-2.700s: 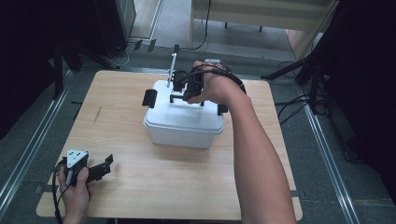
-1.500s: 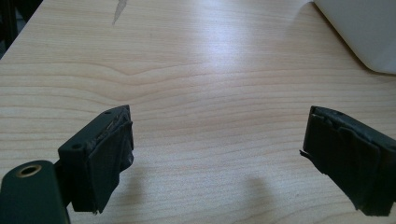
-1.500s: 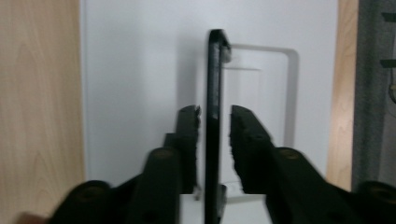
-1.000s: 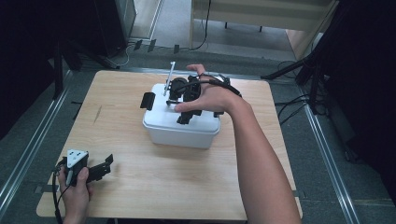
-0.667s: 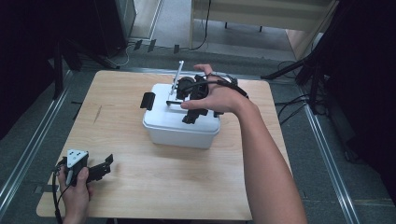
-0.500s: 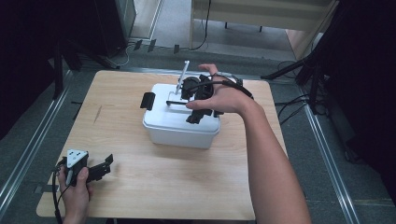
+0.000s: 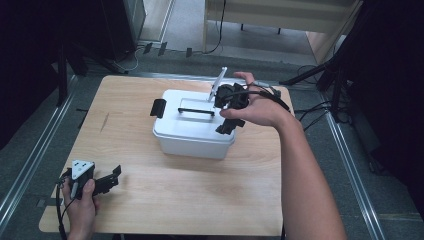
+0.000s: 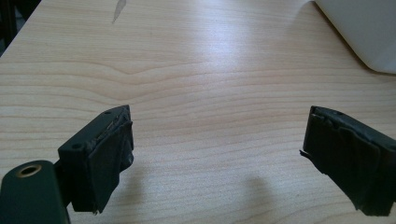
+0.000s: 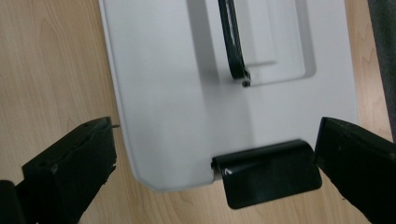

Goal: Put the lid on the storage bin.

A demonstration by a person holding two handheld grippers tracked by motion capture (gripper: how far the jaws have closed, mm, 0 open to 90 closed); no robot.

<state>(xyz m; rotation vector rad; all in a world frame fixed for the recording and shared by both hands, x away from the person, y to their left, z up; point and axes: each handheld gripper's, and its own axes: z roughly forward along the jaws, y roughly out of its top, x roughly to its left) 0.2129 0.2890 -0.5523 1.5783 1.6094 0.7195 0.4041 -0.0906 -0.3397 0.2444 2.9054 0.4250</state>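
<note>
The box (image 7: pixel 192 125) sits mid-tabletop (image 7: pixel 150 200), a white plastic bin with a snap-on lid (image 9: pixel 187 93), a black carry handle (image 7: pixel 196 111) lying flat in a recess on top, and a black latch at each end. I judge it stiff and light if empty, its smooth walls too slick and too broad for my tongs, so the places to take hold are the latches and the thin handle. My right tongs (image 7: pixel 229 117) hang over the near end of the lid, jaws spread wide and holding nothing; in the right gripper view the latch (image 9: pixel 271 170) on this end lies just beside one jaw, seemingly not yet pinched, though I cannot tell whether they touch. The far latch (image 7: pixel 158 107) looks flipped outward. A latch like this should pivot with a firm pull at its lower lip, and may snap. My left tongs (image 7: pixel 102 182) rest low at the tabletop's near left corner, well apart from the box, jaws wide over bare wood and empty.
</note>
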